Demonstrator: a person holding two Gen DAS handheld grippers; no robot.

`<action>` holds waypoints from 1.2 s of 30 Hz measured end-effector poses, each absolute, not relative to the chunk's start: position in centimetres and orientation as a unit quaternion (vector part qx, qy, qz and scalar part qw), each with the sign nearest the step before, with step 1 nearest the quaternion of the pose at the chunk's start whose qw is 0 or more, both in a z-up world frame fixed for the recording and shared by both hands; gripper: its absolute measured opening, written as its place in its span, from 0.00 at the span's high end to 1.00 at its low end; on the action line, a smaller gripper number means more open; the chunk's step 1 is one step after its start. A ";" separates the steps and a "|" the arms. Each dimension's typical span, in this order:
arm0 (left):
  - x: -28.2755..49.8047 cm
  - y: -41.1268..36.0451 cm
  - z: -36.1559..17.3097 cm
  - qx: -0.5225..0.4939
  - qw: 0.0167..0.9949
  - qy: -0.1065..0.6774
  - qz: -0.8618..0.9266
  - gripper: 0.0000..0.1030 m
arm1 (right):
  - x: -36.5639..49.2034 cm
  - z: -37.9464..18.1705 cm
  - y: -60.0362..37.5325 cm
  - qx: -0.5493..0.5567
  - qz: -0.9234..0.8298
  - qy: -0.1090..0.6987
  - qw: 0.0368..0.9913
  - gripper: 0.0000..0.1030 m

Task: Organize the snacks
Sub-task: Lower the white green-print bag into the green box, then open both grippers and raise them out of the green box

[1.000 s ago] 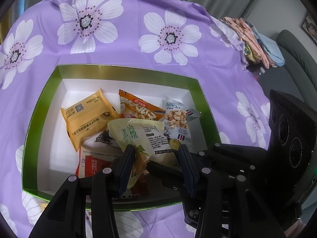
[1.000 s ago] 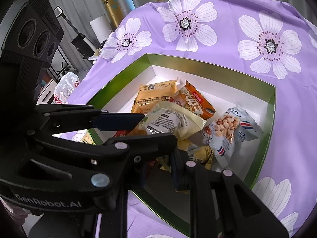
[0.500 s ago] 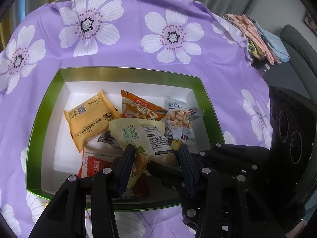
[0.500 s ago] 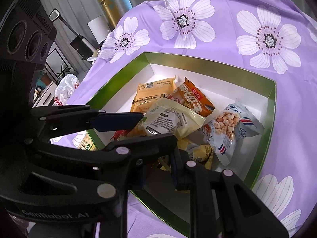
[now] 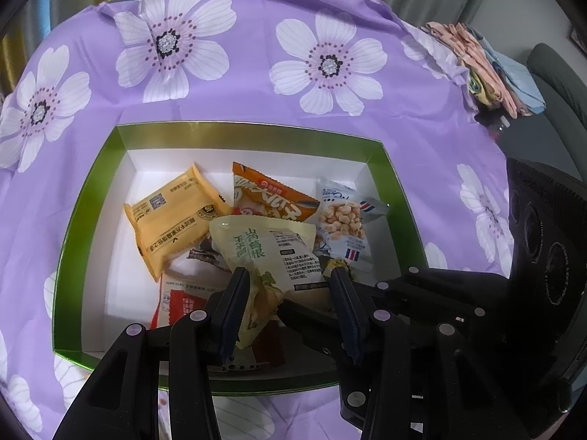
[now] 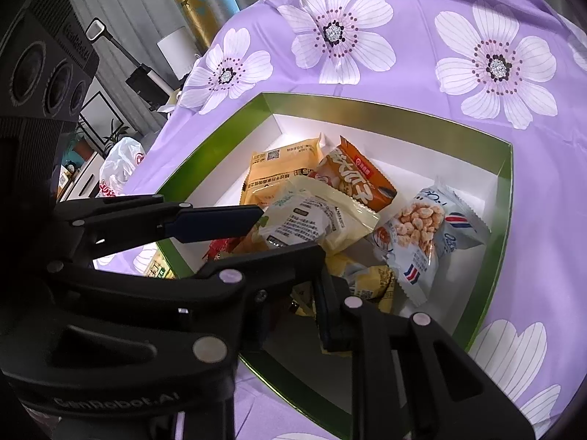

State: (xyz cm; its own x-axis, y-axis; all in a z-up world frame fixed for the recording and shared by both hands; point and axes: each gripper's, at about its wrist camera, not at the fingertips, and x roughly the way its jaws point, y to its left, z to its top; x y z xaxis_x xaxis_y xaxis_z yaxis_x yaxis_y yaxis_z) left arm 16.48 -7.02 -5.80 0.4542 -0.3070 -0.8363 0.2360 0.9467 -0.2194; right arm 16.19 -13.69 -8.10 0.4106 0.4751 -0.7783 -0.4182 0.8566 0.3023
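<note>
A green box (image 5: 91, 198) with a white inside holds several snack packets: an orange-yellow one (image 5: 172, 216), an orange one (image 5: 271, 198) and a white one of puffed balls (image 5: 343, 227). My left gripper (image 5: 288, 275) is over the box's near side, shut on a pale yellow-green packet (image 5: 268, 249) held above the others. In the right wrist view that packet (image 6: 315, 216) sits between the left gripper's (image 6: 290, 233) two fingers. My right gripper (image 6: 301, 293) reaches in under it with jaws nearly together; the left gripper's linkage hides whether they pinch anything. A crumpled yellow packet (image 6: 370, 282) lies beside its fingertip.
The box rests on a purple cloth with white flowers (image 5: 326, 66). Folded cloths (image 5: 488, 69) lie at the cloth's far right edge, by a grey chair (image 5: 557, 73). Beyond the left edge are a white bag (image 6: 121, 165) and furniture.
The left wrist view has tilted a little, so the box sits slightly lower and to the right in it. Both grippers hold their places and openings.
</note>
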 end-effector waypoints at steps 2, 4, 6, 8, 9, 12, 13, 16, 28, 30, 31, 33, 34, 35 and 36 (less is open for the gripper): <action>16.5 -7.0 -5.8 -0.034 0.852 0.498 -0.157 0.55 | 16.2 -8.1 -13.7 0.030 0.265 0.474 0.839 0.77; 16.5 -7.0 -5.8 -0.034 0.853 0.498 -0.154 0.55 | 16.3 -8.2 -13.7 0.029 0.264 0.475 0.839 0.76; 16.6 -6.9 -5.8 -0.036 0.853 0.499 -0.151 0.55 | 16.4 -8.1 -13.7 0.029 0.261 0.476 0.839 0.71; 16.6 -6.9 -5.8 -0.034 0.854 0.498 -0.147 0.52 | 16.4 -8.1 -13.7 0.027 0.259 0.476 0.840 0.67; 16.5 -6.8 -5.9 -0.033 0.854 0.498 -0.145 0.51 | 16.3 -8.0 -13.7 0.025 0.258 0.476 0.840 0.64; 16.6 -6.7 -6.0 -0.031 0.855 0.499 -0.139 0.43 | 16.3 -8.1 -13.8 0.019 0.245 0.478 0.843 0.51; 16.6 -6.7 -6.0 -0.031 0.855 0.499 -0.138 0.41 | 16.3 -8.1 -14.0 0.022 0.244 0.479 0.843 0.52; 16.6 -6.5 -6.1 -0.032 0.855 0.500 -0.133 0.31 | 16.3 -8.1 -14.1 0.025 0.245 0.478 0.843 0.53; 16.6 -6.2 -5.9 -0.030 0.861 0.493 -0.117 0.16 | 16.1 -7.8 -14.1 0.021 0.236 0.474 0.848 0.48; 16.5 -6.2 -5.7 -0.028 0.863 0.491 -0.114 0.13 | 16.1 -7.7 -14.1 0.021 0.235 0.473 0.849 0.45; 16.5 -6.2 -5.7 -0.027 0.865 0.489 -0.111 0.10 | 16.1 -7.7 -14.1 0.022 0.234 0.473 0.849 0.44; 16.3 -6.1 -5.5 -0.026 0.867 0.486 -0.109 0.08 | 16.0 -7.5 -14.2 0.022 0.232 0.471 0.851 0.40; 16.2 -6.1 -5.4 -0.025 0.868 0.484 -0.108 0.07 | 15.9 -7.4 -14.3 0.022 0.231 0.469 0.852 0.40; 16.1 -6.1 -5.2 -0.025 0.869 0.482 -0.107 0.06 | 15.8 -7.3 -14.3 0.020 0.231 0.467 0.853 0.38; 16.1 -6.1 -5.1 -0.024 0.870 0.481 -0.106 0.06 | 15.7 -7.1 -14.3 0.017 0.230 0.464 0.855 0.37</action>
State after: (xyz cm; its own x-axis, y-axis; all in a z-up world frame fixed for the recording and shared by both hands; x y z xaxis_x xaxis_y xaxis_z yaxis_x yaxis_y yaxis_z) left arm 16.11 -6.11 -5.10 0.5154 -0.2087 -0.8312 0.1619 0.9761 -0.1447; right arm 15.66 -14.28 -7.10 0.4639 0.4087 -0.7860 -0.3769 0.8940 0.2423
